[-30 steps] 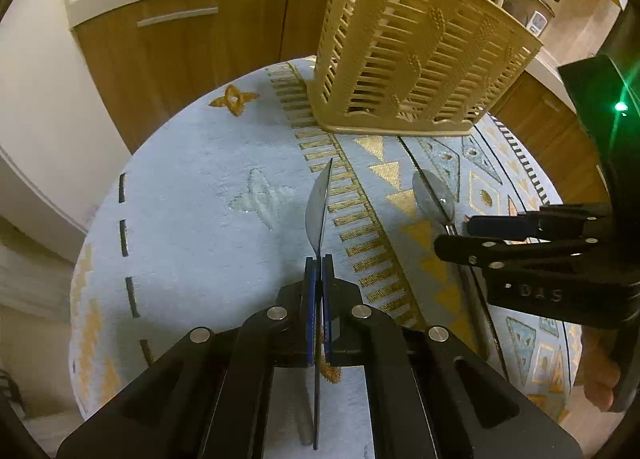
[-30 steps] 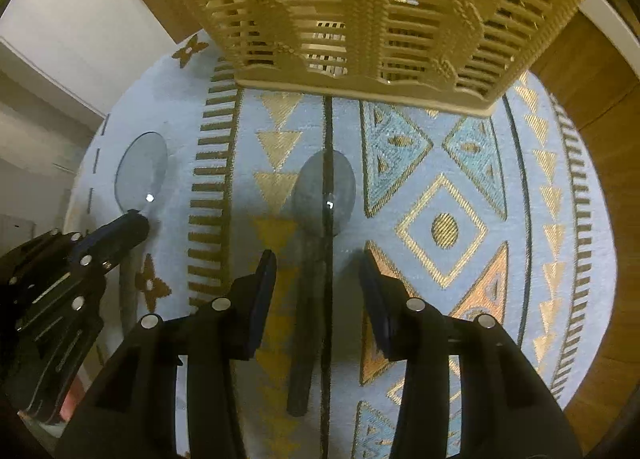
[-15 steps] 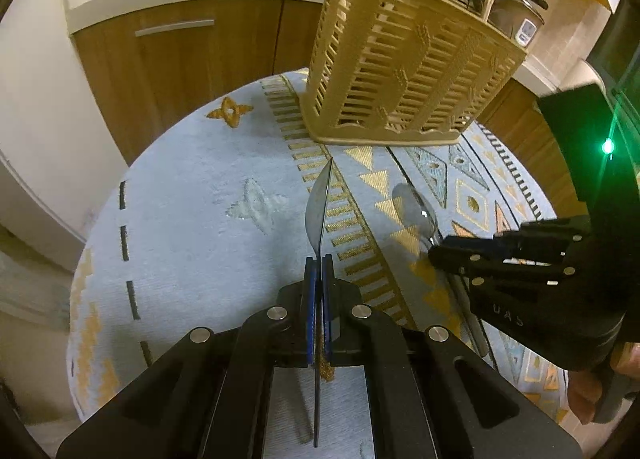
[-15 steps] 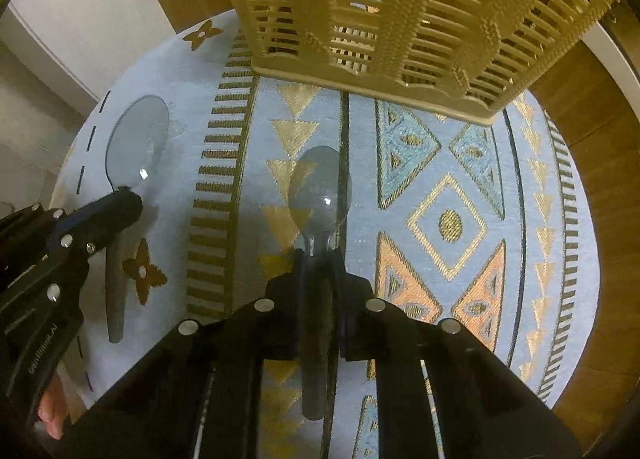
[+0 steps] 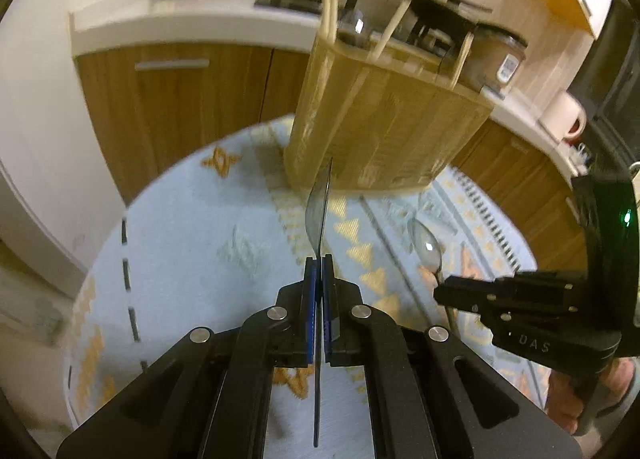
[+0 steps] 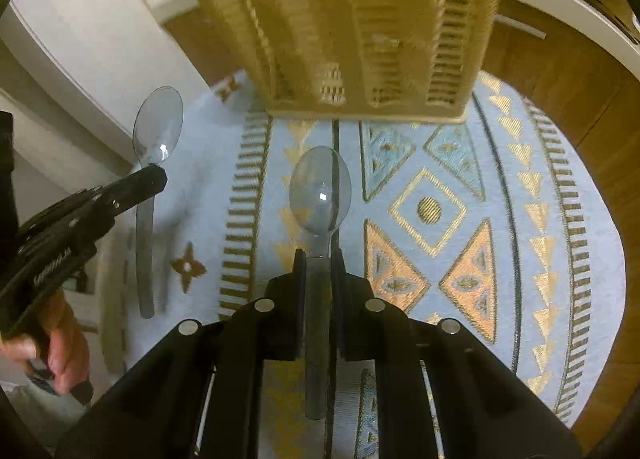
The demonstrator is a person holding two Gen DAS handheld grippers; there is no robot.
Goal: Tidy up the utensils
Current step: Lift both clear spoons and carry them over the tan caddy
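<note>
My left gripper point(image 5: 319, 263) is shut on a clear grey plastic spoon point(image 5: 319, 205), held edge-on above the round patterned table. That spoon also shows in the right wrist view point(image 6: 156, 127), held by the left gripper point(image 6: 154, 177). My right gripper point(image 6: 318, 255) is shut on a second clear spoon point(image 6: 320, 191), bowl forward, lifted above the cloth. The right gripper point(image 5: 442, 291) and its spoon point(image 5: 427, 247) show at right in the left wrist view. A beige slatted utensil basket point(image 5: 384, 127) stands at the table's far side point(image 6: 368, 31), ahead of both grippers.
Wooden chopsticks point(image 5: 330, 5) stick up from the basket. The blue and gold tablecloth point(image 6: 432, 215) covers a round table point(image 5: 180, 227). Wooden cabinets point(image 5: 188, 99) and a white counter with jars and a mug point(image 5: 566, 119) lie behind.
Both grippers have risen with their spoons. The right gripper shut on its spoon and lifted it off the cloth. The basket now looks lower and farther in both views.
</note>
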